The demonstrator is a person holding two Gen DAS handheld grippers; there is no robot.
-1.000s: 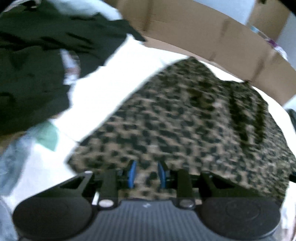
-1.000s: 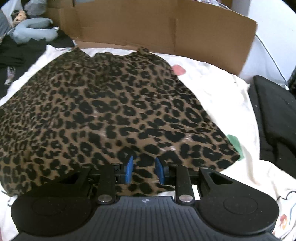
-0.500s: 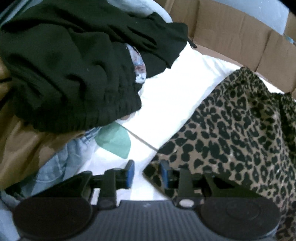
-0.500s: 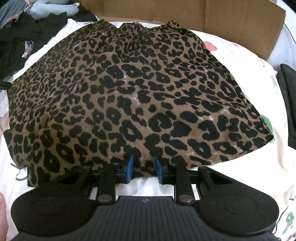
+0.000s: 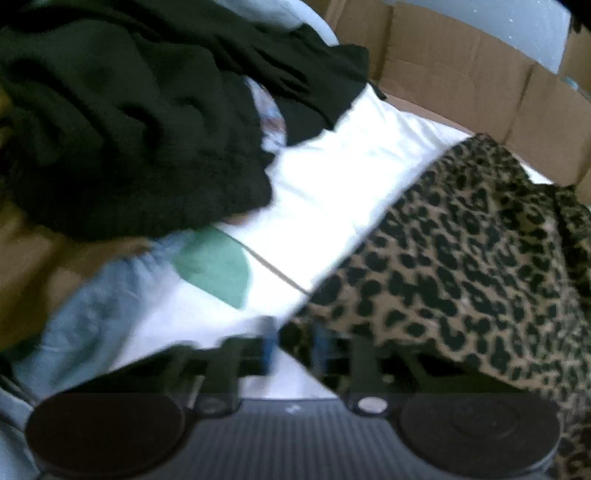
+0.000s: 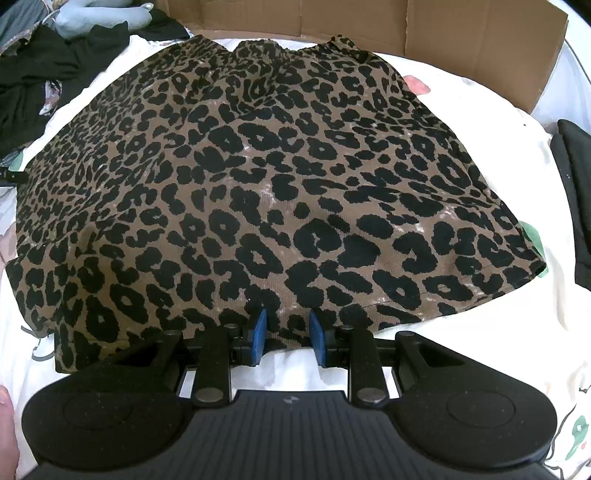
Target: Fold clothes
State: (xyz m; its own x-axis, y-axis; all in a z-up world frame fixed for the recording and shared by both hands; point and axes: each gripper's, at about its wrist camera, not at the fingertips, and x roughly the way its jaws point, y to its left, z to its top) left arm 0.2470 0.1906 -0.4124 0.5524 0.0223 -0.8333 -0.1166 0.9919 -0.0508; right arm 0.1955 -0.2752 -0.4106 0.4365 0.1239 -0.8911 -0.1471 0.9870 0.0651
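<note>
Your leopard-print skirt [image 6: 258,177] lies spread flat on the white sheet [image 6: 480,110] of the bed, its gathered waistband toward the cardboard wall [image 6: 461,33] and its hem nearest you. Your right gripper [image 6: 286,338] sits at the middle of the hem, its blue fingers [image 6: 257,334] partly apart, with the hem's edge between them; whether they pinch it, you cannot tell. Your left gripper [image 5: 295,347] is at the skirt's near left corner; its jaws have just been closing and are now narrow with the corner between them, though blur hides the grip. A heap of black clothes [image 5: 129,129] lies to the left.
</note>
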